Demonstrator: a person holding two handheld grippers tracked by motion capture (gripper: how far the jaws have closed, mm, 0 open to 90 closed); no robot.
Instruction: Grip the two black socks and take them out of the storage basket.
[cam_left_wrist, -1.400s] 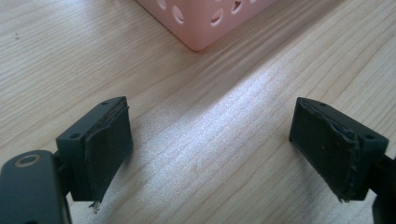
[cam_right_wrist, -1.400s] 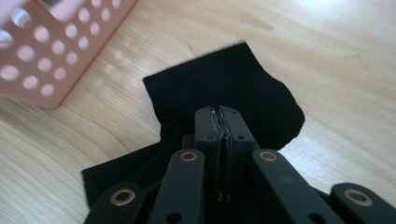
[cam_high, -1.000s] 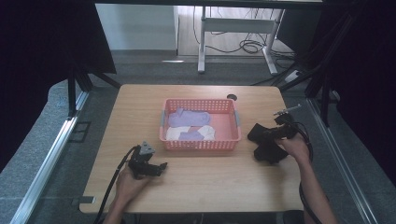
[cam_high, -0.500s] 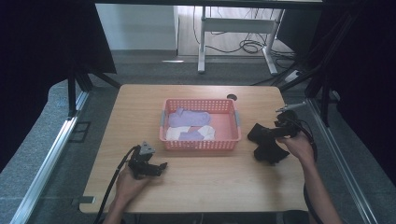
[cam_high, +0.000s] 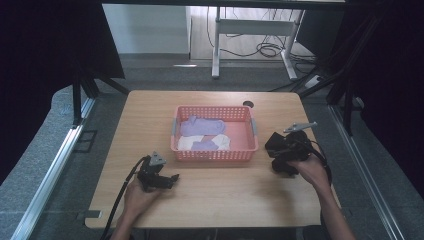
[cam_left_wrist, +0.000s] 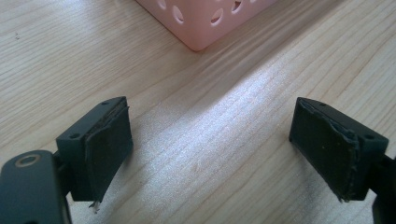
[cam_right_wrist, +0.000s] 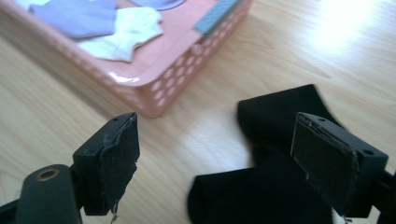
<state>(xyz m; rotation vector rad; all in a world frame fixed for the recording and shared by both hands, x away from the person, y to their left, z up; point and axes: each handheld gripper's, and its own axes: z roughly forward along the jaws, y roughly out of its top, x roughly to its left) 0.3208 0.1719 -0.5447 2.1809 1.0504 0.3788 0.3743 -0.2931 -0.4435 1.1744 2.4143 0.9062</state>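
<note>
1. High view: the black socks (cam_high: 279, 150) lie on the table (cam_high: 150, 110) near its right edge, just beside the right end of the pink basket (cam_high: 252, 131), which already holds purple and white socks (cam_high: 202, 134). The right gripper (cam_high: 281, 152) hovers over the black socks; compared with the earlier pictures, this hand has drawn a little away from the basket. The left gripper (cam_high: 172, 178) rests near the front edge, at the same place as before.

2. Left gripper view: the left gripper (cam_left_wrist: 210, 154) stands wide open with only bare wood between its jaws; a basket (cam_left_wrist: 201, 18) corner is ahead.

3. Right gripper view: the right gripper (cam_right_wrist: 215, 163) has just been opening and is now wide. The black socks (cam_right_wrist: 271, 186) lie below the jaws, not pinched. I judge them soft, light and limp, so they will sag; a pinch at a thick fold or cuff seems best.
</note>
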